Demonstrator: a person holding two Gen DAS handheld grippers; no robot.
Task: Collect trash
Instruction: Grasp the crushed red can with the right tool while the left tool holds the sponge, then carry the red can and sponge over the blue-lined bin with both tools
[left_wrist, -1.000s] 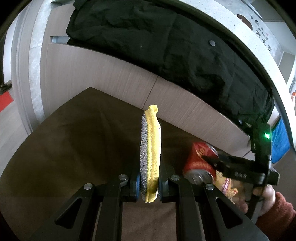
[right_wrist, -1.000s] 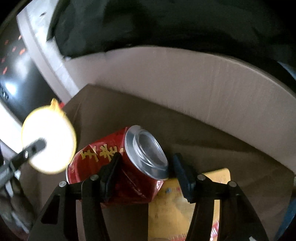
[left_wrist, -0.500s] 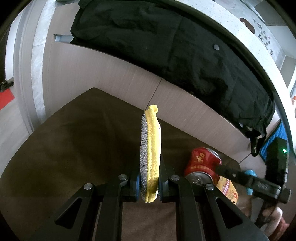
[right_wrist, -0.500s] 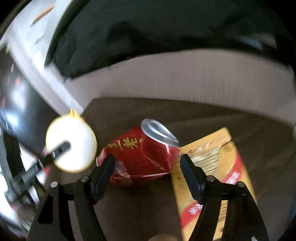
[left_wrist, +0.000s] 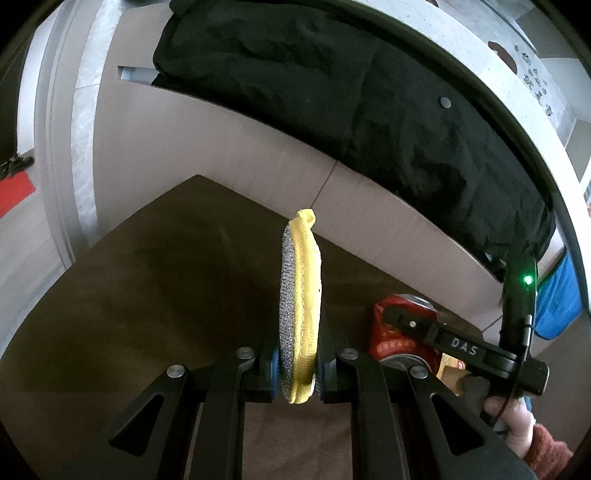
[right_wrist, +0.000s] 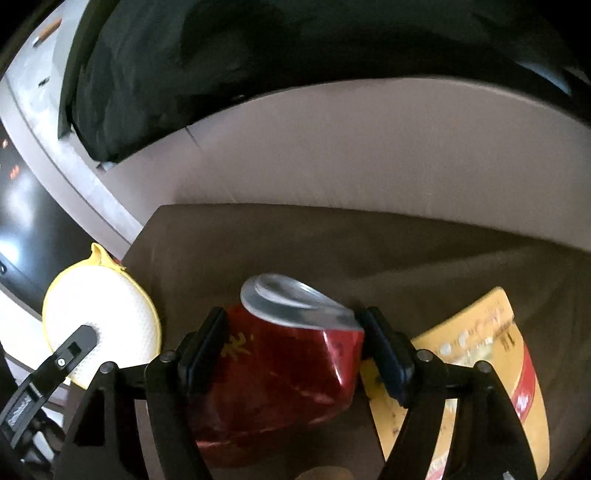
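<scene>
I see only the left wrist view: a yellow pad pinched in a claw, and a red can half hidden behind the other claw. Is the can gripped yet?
Observer: Not clearly. The right claw stands wide with the can between its pads; whether they press, I cannot tell.
Operator: Is the can intact?
Observer: No, its side is dented and its silver top tilts.
Operator: Anything beside it?
Observer: A flat yellow packet with a red edge lies beside it on the brown table.

Free room: brown tabletop (left_wrist: 155, 295) left of the can lay bare.
Obstacles: dented can (right_wrist: 284, 369), yellow packet (right_wrist: 476, 354), wall panel (right_wrist: 369, 155) behind.
</scene>
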